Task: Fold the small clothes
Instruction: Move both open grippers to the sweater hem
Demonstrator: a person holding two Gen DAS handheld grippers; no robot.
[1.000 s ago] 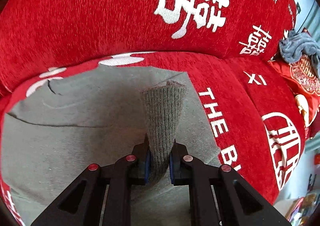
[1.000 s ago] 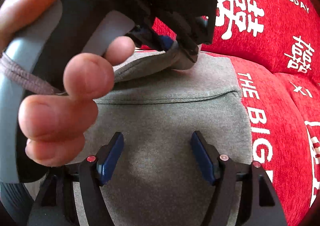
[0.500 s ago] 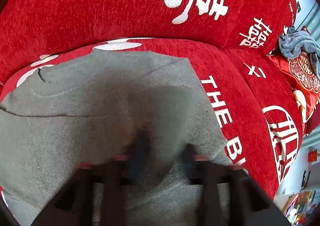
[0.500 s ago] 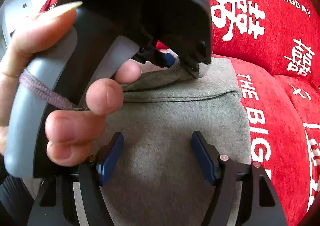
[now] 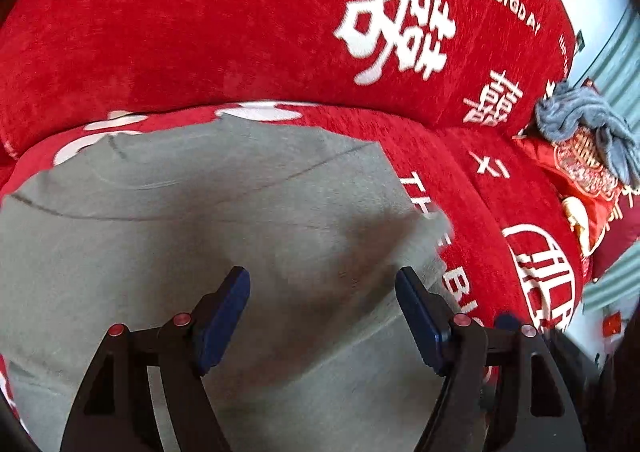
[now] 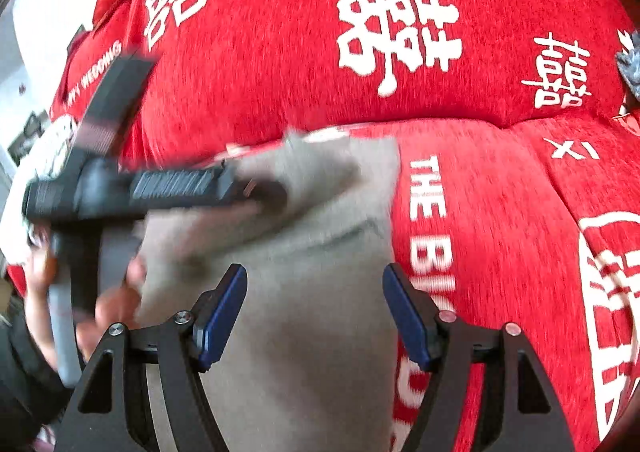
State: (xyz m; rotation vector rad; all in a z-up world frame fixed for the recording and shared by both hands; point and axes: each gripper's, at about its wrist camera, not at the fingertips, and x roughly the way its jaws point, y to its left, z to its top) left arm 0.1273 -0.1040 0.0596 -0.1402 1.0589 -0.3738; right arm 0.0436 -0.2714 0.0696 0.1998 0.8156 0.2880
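A grey knit garment lies spread on the red sofa seat. My left gripper hovers just above it, its jaws opening with nothing between the blue pads. A blurred sleeve end rests at the garment's right edge. In the right wrist view the same garment runs under my right gripper, which is open and holds nothing. The left tool's black body crosses that view blurred, over the garment's far end, with a person's hand on its handle.
The red sofa back with white lettering rises behind the garment. A grey-blue cloth heap sits on a red patterned cushion at the far right. Bare red seat lies to the garment's right.
My left gripper let go of the ribbed cuff it was pinching and its jaws spread wide; the cuff dropped onto the garment. In the right view the left tool swung away leftward.
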